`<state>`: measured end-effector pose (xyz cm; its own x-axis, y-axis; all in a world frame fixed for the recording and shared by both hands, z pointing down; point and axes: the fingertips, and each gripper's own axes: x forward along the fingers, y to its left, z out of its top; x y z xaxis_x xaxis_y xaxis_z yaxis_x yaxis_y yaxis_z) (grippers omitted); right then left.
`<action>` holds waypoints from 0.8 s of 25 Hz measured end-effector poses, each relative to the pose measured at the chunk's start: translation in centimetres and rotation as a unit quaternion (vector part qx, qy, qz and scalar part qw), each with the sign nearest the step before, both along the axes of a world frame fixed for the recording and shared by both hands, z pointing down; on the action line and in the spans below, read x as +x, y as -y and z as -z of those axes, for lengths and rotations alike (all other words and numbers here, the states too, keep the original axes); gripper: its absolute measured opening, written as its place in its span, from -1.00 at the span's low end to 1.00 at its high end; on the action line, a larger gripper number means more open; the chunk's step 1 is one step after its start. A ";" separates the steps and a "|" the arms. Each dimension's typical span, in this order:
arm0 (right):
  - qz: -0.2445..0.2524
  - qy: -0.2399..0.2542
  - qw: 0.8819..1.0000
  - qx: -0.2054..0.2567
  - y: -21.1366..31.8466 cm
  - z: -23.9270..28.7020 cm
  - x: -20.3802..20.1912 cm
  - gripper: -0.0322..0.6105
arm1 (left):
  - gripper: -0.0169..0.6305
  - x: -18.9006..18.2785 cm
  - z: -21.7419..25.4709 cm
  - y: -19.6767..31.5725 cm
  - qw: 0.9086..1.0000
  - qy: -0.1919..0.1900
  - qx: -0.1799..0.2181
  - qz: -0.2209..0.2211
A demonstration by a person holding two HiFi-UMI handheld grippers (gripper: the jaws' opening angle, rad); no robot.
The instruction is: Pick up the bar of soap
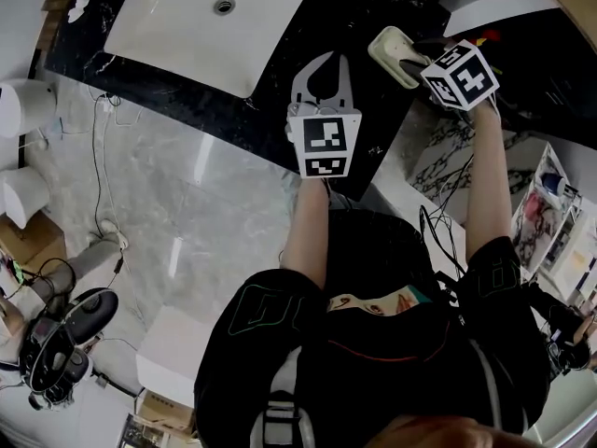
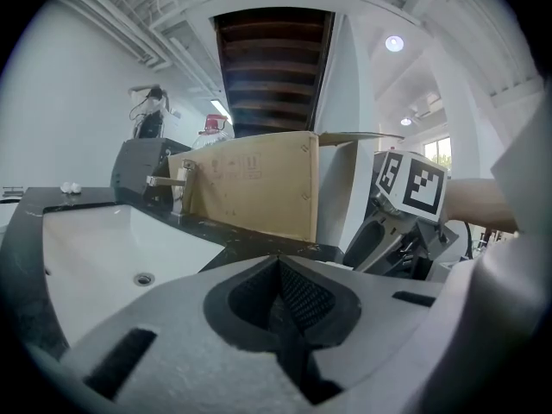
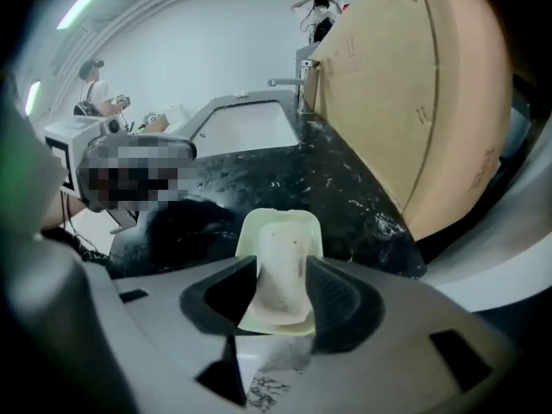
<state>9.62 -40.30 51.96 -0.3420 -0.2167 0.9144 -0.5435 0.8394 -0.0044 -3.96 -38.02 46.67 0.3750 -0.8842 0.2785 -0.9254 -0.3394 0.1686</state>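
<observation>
Right gripper (image 3: 282, 272) is at the dish (image 3: 259, 222), fingers either side of the bar of soap (image 3: 280, 248). They look clamped on its two long sides, though contact at the near end is hard to confirm. Soap is lying in the dish, pinkish bar in a pale tray, nothing else in there

Dish sits right at the front edge of the black tabletop (image 3: 285, 175); pale veined surface shows just below its near rim. A cardboard box (image 3: 405, 102) stands close on its right side, so that flank is tight. Open tabletop ahead of it and to its left, up to the sink (image 3: 246, 123) and tap (image 3: 297, 80)

Left gripper (image 2: 278, 274): fingers together, nothing between them. In the head view the left gripper (image 1: 325, 63) hangs over the tabletop's front edge, between the sink (image 1: 187, 26) and the dish (image 1: 387, 45), apart from both. Right gripper (image 1: 420, 59) is over the dish there, with its marker cube covering most of it

Sink basin is bare apart from the drain
</observation>
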 end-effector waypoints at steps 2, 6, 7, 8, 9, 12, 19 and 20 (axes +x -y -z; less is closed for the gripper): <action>-0.002 -0.011 1.000 -0.017 0.1 -0.5 -0.1 -0.29 | -0.92 -0.2 -0.1 0.2 1.000 -0.002 -0.002 0.000; 0.002 -0.048 0.998 -0.047 0.0 -1.7 -0.4 -0.24 | -0.92 -0.7 0.0 0.6 1.000 -0.002 -0.001 0.000; 0.003 -0.058 0.997 -0.051 0.0 -2.0 -0.4 -0.24 | -0.92 -0.8 0.0 0.7 1.000 -0.002 -0.002 -0.001; 0.003 -0.071 0.996 -0.053 0.1 -2.3 -0.4 -0.24 | -0.92 -1.0 0.0 0.8 1.000 -0.003 -0.004 -0.001; 0.002 -0.084 0.995 -0.054 0.2 -2.5 -0.3 -0.24 | -0.92 -1.1 -0.1 0.9 1.000 -0.002 -0.005 -0.002; 0.006 -0.104 0.993 -0.064 0.5 -2.6 -0.3 -0.24 | -0.92 -1.6 -0.2 1.2 1.000 0.000 -0.006 -0.003; 0.013 -0.108 0.990 -0.095 0.4 -2.8 -0.5 -0.25 | -0.92 -2.1 -0.4 1.9 1.000 0.003 -0.011 -0.008; 0.013 -0.108 0.990 -0.095 0.4 -2.8 -0.6 -0.25 | -0.92 -2.1 -0.4 1.9 1.000 0.003 -0.012 -0.009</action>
